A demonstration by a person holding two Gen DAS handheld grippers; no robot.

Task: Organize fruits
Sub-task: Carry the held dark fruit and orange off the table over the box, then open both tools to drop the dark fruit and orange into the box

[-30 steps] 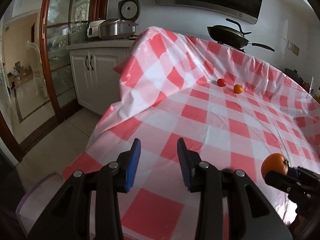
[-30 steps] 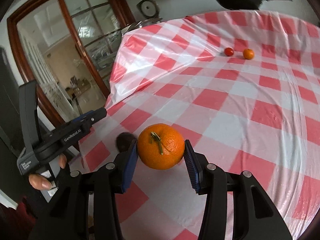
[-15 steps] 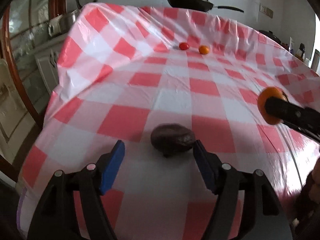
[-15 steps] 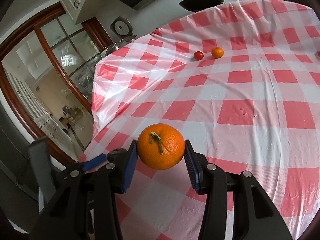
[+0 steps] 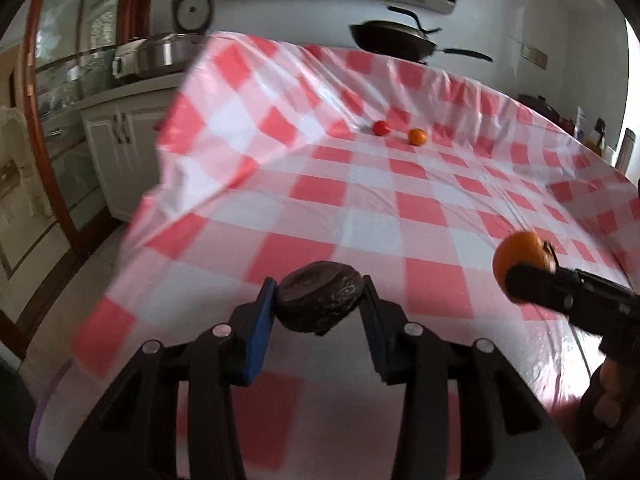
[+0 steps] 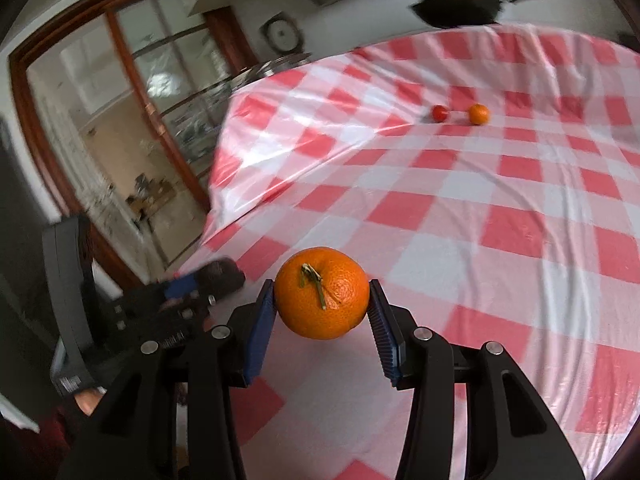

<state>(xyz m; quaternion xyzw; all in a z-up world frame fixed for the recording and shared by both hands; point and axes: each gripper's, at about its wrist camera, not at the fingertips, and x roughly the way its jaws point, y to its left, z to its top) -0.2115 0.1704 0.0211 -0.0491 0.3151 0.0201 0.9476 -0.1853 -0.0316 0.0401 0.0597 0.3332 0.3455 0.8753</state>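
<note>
Your left gripper [image 5: 320, 300], jaws just closed, clamps the dark wrinkled fruit [image 5: 319, 302]; your right gripper [image 6: 322, 304] pinches the orange [image 6: 322, 293], with the tomato [image 5: 381, 127] and small orange [image 5: 417, 136] at twelve o'clock.

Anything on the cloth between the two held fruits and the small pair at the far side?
Nothing visible. The checked cloth lies bare between the orange in the right gripper, the dark fruit in the left gripper, and the red fruit and small orange fruit.

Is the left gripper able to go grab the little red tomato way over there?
Probably not yet. The left gripper has just closed on the dark wrinkled fruit, so it is full. The red tomato sits far across the checked tablecloth, with nothing in between.
</note>
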